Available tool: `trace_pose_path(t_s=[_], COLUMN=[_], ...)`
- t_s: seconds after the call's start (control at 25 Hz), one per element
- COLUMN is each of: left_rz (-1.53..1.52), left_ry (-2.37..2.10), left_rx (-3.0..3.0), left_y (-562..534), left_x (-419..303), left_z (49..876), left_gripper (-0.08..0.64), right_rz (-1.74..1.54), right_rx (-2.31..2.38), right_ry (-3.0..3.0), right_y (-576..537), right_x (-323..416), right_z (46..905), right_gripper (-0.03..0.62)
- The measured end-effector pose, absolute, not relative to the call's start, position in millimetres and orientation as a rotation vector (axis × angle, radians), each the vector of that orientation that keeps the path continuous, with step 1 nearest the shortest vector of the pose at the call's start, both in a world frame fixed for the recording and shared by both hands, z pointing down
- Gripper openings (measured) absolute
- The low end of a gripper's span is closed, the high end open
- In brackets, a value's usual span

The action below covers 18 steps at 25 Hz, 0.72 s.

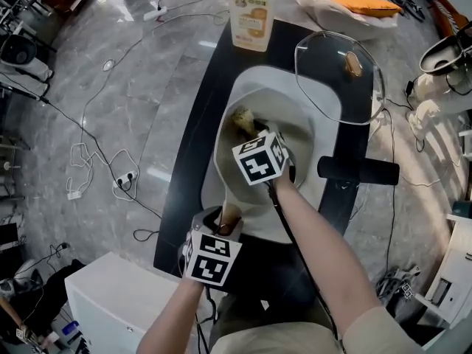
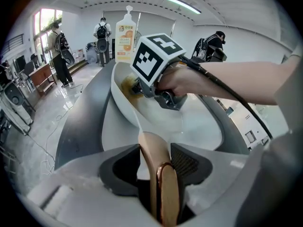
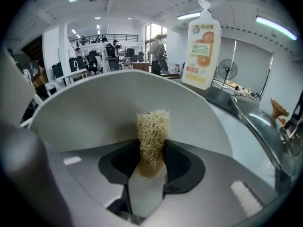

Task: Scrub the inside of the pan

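A white pan (image 1: 230, 169) sits on the black counter (image 1: 193, 146), its rose-gold handle (image 1: 230, 214) pointing toward me. My left gripper (image 1: 225, 226) is shut on that handle (image 2: 161, 174), both pads pressed against its sides. Inside the pan, my right gripper (image 1: 248, 130) is shut on a straw-coloured loofah scrubber (image 1: 243, 119). In the right gripper view the loofah (image 3: 152, 136) sticks out beyond the jaws toward the pan's far wall (image 3: 109, 108). The left gripper view shows the right gripper (image 2: 136, 86) low over the pan's inside (image 2: 199, 126), at its far left side.
A dish soap bottle (image 1: 253, 13) stands at the counter's far end. A glass lid (image 1: 335, 72) lies beside the pan at the far right. A black handle (image 1: 358, 170) juts out on the right. Cables trail over the floor on the left.
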<state>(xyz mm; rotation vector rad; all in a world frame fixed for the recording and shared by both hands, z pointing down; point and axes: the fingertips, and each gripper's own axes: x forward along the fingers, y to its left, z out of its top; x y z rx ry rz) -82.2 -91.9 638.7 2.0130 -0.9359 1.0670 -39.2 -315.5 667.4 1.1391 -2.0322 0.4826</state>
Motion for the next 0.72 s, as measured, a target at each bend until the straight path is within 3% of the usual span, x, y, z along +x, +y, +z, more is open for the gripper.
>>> trace_pose_path(t_s=[0.4, 0.72], left_rz=[1.07, 1.063], left_ry=[-0.937, -0.942], left_rx=[2.017, 2.018], left_y=[-91, -93], left_x=[-82, -81], left_z=[640, 637], left_gripper=[0.212, 0.212], right_rz=[0.471, 0.617], right_rx=[1.054, 0.627], right_ry=[-1.638, -1.71], right_y=[-278, -190], right_x=[51, 6], right_z=[733, 730], right_gripper=[0.141, 0.143])
